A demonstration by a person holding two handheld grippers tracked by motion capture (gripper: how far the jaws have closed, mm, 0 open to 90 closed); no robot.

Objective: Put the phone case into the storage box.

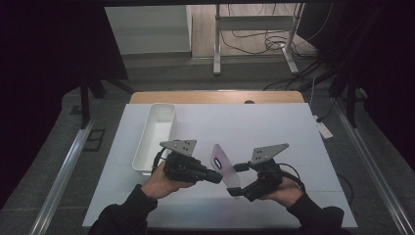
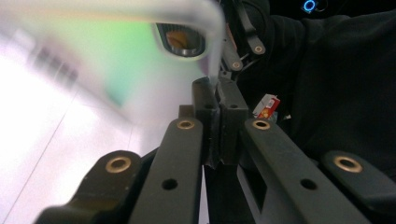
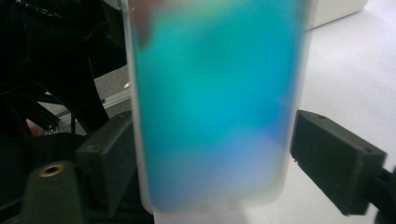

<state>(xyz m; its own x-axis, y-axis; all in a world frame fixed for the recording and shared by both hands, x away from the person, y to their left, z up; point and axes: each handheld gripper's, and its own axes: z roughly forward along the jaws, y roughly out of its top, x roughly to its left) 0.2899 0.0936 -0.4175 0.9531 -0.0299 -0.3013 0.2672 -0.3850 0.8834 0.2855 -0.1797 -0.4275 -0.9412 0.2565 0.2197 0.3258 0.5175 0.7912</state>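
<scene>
Covering most of the high view, the white tabletop stretched from the person's near edge out to a wooden strip at its far side. On its left half stood a long white bin, lying lengthwise from near to far, well clear of both hands. Nearer the person, a phone case with an iridescent, translucent back was held up off the tabletop between the 2 tools, tilted, with its camera cutout toward the far end.

From the left, the left tool reached in level, held in the person's left hand. In the left gripper view its 2 jaws stood pressed together on the thin edge of the case, so it was clenched on that rim, just below the camera cutout.

From the right, the right tool came in, held in the person's right hand. In the right gripper view the case stood upright across the wide gap between the jaws. The left jaw lay against the case's side. The right jaw sat just beside the other edge, and whether it touched there could not be told from the blur. That tool therefore spanned the width of the case, its grip uncertain.

A grey 3-cornered plate topped the left tool.
</scene>
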